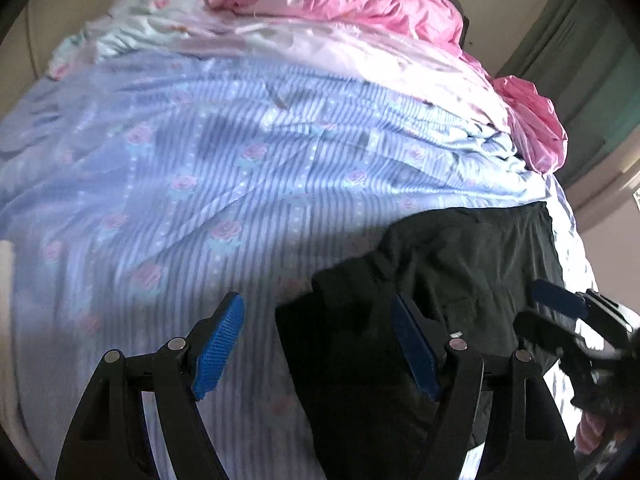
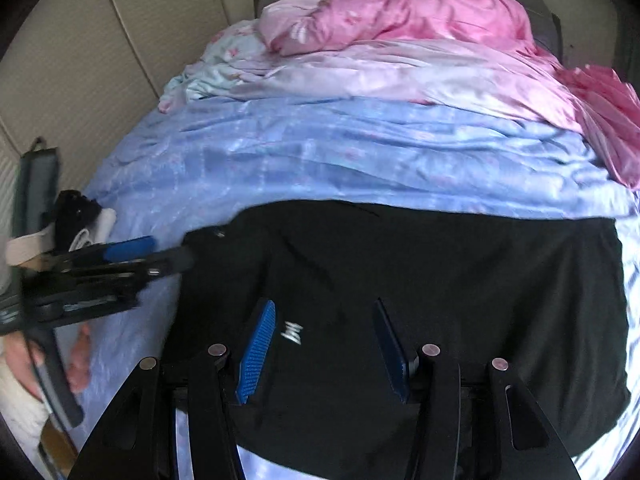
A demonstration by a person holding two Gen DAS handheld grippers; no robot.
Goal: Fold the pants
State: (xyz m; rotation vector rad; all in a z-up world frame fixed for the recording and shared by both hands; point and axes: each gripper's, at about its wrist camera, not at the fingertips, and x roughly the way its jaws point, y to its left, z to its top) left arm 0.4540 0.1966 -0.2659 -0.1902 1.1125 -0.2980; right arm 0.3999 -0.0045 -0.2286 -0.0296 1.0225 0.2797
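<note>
Black soft-fabric pants [image 2: 400,280] lie spread on near part of bed, on blue striped rose-print sheet [image 1: 200,168]; few creases, small white logo [image 2: 293,332] near front edge. Beyond pants: pale lilac sheet [image 2: 400,68], then crumpled glossy pink quilt [image 2: 420,12] at head end. Left hand-held gripper [image 1: 320,352] wide open, empty, at pants' left edge. Right hand-held gripper [image 2: 324,352] half open, empty, above logo. Only right view shows whole garment and person's hand [image 2: 78,364]; only left view shows green curtain [image 1: 592,80].
</note>
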